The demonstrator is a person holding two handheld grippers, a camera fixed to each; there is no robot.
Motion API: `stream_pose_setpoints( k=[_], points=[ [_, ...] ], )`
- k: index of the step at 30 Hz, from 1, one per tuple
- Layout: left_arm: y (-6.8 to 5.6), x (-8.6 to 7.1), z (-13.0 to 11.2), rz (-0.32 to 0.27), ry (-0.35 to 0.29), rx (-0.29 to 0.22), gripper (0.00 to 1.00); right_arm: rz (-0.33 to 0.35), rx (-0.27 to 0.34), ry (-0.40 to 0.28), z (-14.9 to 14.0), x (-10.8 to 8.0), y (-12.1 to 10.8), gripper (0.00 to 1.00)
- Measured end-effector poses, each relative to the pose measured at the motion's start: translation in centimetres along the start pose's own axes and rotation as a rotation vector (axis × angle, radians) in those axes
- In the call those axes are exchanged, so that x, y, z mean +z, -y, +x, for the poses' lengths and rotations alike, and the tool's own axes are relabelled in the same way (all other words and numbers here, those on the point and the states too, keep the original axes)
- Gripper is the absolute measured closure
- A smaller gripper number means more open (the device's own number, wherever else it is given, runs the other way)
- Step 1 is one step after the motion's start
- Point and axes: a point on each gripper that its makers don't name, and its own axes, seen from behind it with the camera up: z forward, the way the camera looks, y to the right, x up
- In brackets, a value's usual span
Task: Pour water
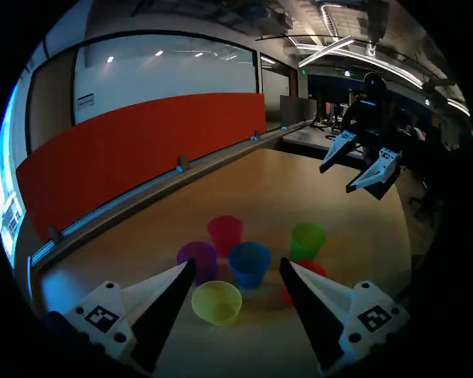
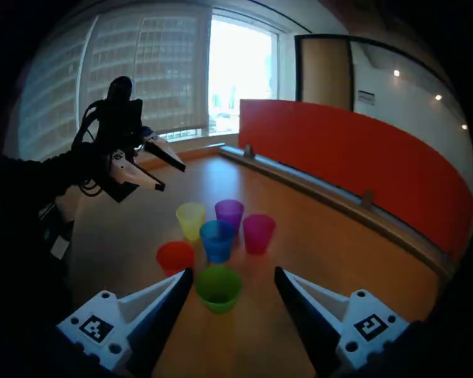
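Several plastic cups stand upright in a cluster on the wooden table. In the left gripper view a yellow cup is nearest, between the fingers of my open left gripper, with blue, purple, pink, green and red cups behind. My right gripper hangs open above the table's far side. In the right gripper view the green cup sits just ahead of my open right gripper. The left gripper hovers open beyond the yellow cup.
A red partition with a metal rail runs along one long edge of the table. Bright windows lie behind the left gripper. Bare wooden tabletop surrounds the cups. A dark sleeve holds the left gripper.
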Motion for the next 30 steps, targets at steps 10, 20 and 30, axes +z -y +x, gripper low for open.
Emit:
stream_pose_setpoints(
  k=[10, 20, 30],
  points=[
    [0.0, 1.2, -1.5, -0.003, 0.029, 0.000, 0.01, 0.035, 0.013, 0.036, -2.6, 2.1, 0.7, 0.00],
    [0.3, 2.7, -2.8, -0.012, 0.052, 0.002, 0.01, 0.060, 0.012, 0.085, -5.5, 4.5, 1.4, 0.00],
    [0.7, 3.6, -3.4, -0.020, 0.061, -0.006, 0.01, 0.057, -0.010, 0.136, -7.9, 6.4, 1.5, 0.00]
  ],
)
